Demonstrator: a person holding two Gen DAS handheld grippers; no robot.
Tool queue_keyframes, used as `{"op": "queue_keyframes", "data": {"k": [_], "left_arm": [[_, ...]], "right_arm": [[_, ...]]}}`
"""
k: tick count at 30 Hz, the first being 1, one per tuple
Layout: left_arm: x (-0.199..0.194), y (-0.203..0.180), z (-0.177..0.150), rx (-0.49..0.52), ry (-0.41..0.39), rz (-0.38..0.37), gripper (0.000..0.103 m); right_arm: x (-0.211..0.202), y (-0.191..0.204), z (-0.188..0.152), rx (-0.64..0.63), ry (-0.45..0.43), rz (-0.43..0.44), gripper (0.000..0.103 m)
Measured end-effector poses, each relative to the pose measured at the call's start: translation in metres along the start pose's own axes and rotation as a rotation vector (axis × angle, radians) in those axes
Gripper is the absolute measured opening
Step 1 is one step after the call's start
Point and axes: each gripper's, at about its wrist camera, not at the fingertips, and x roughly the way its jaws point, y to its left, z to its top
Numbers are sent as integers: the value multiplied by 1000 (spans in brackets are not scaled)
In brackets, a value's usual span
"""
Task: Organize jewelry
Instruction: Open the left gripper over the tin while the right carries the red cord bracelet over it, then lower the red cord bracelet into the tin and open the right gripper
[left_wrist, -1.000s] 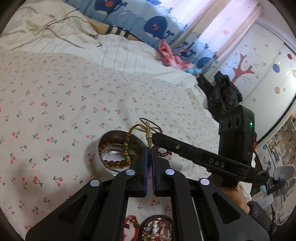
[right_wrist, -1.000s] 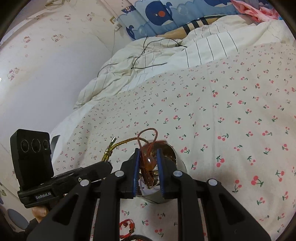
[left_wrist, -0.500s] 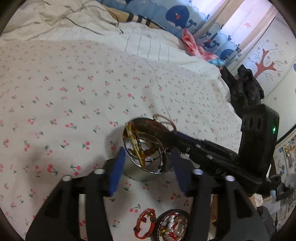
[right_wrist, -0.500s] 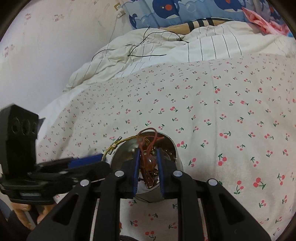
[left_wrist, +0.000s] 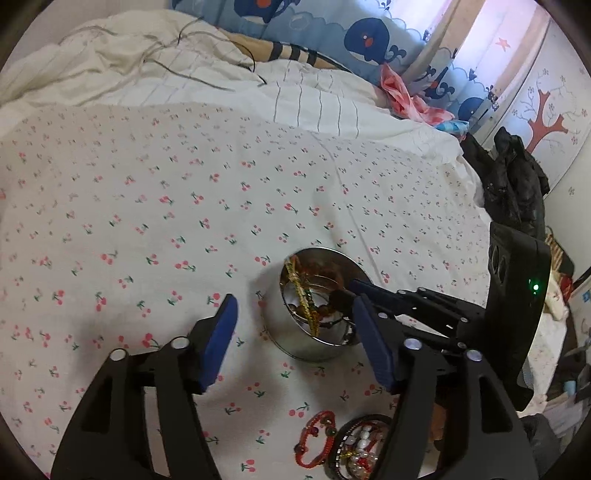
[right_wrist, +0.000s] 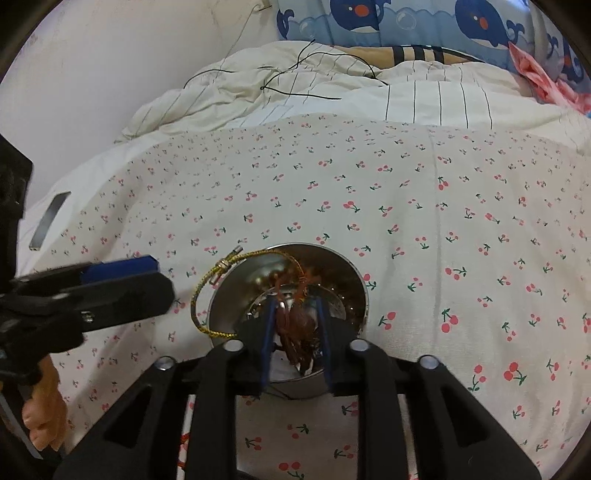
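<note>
Gold cord bracelet (right_wrist: 207, 291) draped over tin (right_wrist: 354, 280)

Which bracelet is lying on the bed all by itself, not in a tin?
The red corded bracelet with dark beads. It lies on the cherry sheet beside the black round tin, while the gold one is in the silver tin.

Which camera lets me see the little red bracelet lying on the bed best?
The left wrist view shows it best: the red bracelet lies whole on the cherry-print sheet, beside a dark ring of beads. In the right wrist view only a red sliver peeks out beside the right tool's frame.
</note>
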Motion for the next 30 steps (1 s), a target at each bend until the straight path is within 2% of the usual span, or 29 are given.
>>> {"op": "queue_keyframes", "data": {"k": [1, 4, 13, 16, 18, 19, 21, 23, 27, 30], "left_arm": [[-2, 0, 0, 5, -11, 14, 70], [-9, 5, 2, -9, -38, 33, 75], [-28, 43, 4, -152, -95, 53, 81], [-31, 50, 6, -185, -113, 57, 82], [-32, 54, 6, -203, -117, 57, 83], [-32, 57, 6, -215, -119, 55, 83], [-33, 59, 7, -226, -120, 52, 83], [-34, 62, 7, -232, -122, 52, 83], [-34, 62, 7, -239, -121, 42, 83], [-33, 60, 6, -231, -116, 33, 83]], "right_arm": [[-1, 1, 0, -9, -1, -11, 43], [-7, 5, 2, -34, -12, -37, 55], [-33, -6, 12, -16, -108, -95, 61], [-30, 0, 14, -21, -122, -52, 62], [-27, 19, 15, -90, -130, -40, 70], [-22, 35, 15, -160, -127, -50, 73], [-12, 55, 15, -240, -109, -86, 73], [3, 64, 16, -277, -69, -156, 73], [22, 34, 13, -187, -1, -265, 73], [22, 12, 11, -129, 20, -290, 73]]}}
